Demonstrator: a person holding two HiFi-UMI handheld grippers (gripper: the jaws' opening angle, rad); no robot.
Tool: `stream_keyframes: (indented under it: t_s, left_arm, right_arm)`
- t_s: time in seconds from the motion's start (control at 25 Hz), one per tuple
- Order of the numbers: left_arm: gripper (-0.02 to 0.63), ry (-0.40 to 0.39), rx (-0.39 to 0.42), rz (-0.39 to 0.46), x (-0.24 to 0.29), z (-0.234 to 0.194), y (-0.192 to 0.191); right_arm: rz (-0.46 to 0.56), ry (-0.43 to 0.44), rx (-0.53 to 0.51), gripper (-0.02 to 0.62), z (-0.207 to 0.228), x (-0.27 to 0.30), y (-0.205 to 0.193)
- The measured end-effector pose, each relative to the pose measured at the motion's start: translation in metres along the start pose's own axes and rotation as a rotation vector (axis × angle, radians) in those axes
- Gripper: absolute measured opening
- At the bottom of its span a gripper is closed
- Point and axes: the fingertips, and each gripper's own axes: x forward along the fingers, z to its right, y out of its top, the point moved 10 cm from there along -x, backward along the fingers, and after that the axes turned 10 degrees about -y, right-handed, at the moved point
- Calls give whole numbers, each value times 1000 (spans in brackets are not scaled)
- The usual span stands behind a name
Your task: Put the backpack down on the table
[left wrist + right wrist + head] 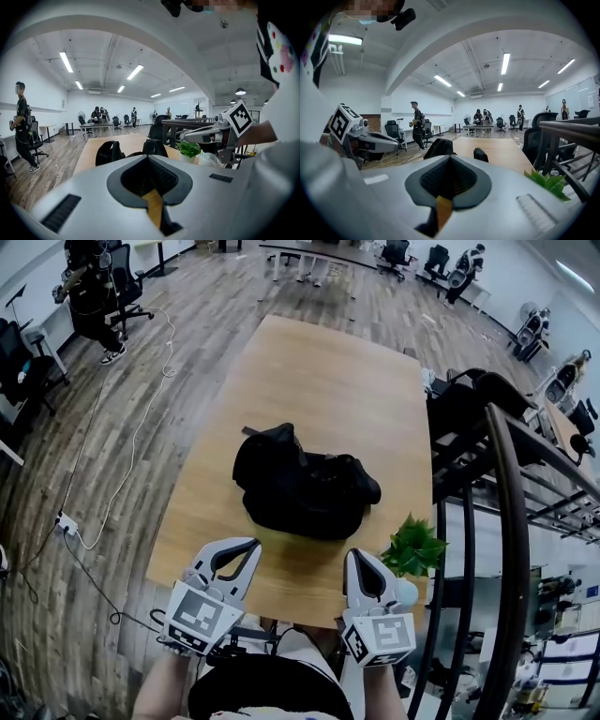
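The black backpack (300, 486) lies slumped on the wooden table (328, 371), a little nearer than its middle. My left gripper (249, 546) hovers over the table's near edge, shut and empty, a short way from the bag's near left side. My right gripper (360, 557) is beside it at the near right, also shut with nothing in it. In the left gripper view the backpack (110, 151) shows just past the closed jaws, with the right gripper (199, 136) off to the right. The right gripper view shows the backpack (439, 147) ahead and the left gripper (386, 140) to the left.
A small green potted plant (412, 549) stands at the table's near right corner, close to my right gripper. A black metal rack (497, 474) and office chairs (459, 399) line the table's right side. A white cable (122, 474) runs over the floor at left. People stand farther back.
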Motion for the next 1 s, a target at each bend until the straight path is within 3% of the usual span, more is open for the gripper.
stream_keyframes:
  t_s: [1.0]
  left_arm:
    - [6, -11, -27, 6, 4, -2, 0]
  right_arm:
    - [-21, 20, -11, 9, -6, 5, -1]
